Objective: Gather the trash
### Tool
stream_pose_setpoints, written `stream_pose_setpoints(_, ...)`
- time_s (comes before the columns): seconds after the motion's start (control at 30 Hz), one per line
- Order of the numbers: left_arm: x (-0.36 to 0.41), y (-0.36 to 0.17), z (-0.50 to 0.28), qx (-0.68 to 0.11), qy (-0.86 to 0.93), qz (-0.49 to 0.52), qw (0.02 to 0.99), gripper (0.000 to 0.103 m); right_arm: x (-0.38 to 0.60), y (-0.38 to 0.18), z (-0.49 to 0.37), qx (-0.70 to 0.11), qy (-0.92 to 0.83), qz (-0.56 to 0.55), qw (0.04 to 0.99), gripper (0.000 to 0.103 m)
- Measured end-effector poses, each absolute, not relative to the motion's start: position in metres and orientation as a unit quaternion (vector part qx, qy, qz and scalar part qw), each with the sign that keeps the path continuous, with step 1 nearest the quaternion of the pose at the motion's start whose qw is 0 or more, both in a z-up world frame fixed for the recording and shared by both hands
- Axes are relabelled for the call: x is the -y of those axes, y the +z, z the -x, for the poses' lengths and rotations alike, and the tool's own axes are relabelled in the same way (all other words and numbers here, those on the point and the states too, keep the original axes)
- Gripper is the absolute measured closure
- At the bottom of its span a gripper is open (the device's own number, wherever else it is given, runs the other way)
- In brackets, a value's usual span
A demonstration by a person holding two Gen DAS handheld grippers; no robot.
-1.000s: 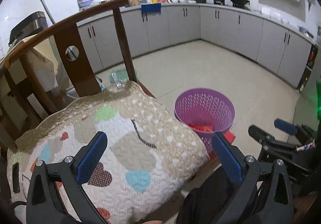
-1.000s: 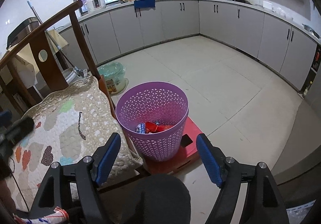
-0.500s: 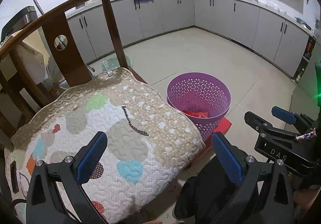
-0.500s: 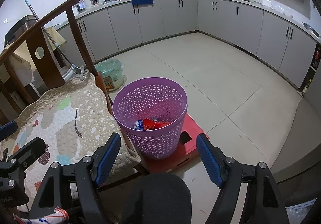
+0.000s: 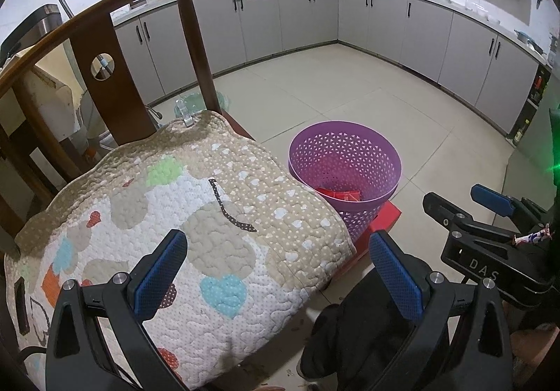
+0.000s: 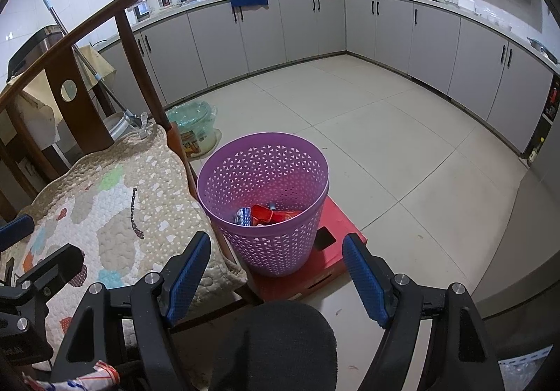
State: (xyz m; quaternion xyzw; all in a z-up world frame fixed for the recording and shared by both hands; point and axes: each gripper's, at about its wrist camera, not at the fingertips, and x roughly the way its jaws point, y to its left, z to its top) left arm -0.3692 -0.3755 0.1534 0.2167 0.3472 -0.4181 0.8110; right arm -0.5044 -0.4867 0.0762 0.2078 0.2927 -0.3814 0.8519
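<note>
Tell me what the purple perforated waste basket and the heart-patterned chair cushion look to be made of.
Purple perforated waste basket: likely moulded plastic, smooth and slightly glossy, with even triangular holes through a thin wall. Heart-patterned chair cushion: quilted fabric, probably cotton, matte, with puffy stitched lines and a soft draping edge.

Even, cool indoor lighting; soft shadows; sharp focus centrally; heavy fisheye bending, dark vignetted corners; green flare at right edge.

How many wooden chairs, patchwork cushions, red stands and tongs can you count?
Wooden chair: 1
Patchwork cushion: 1
Red stand: 1
Tongs: 2, left tongs and right tongs
Total: 5
</note>
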Motion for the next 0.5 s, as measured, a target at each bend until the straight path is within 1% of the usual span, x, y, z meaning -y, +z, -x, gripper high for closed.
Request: stream_pose_setpoints(0.5,0.3774,0.1491,0.3683,-0.359,-0.421,-0.218,0.804,0.0,0.4875,0.0741,0.5028,-0.295,-0.379,-0.214,0.851,0.021)
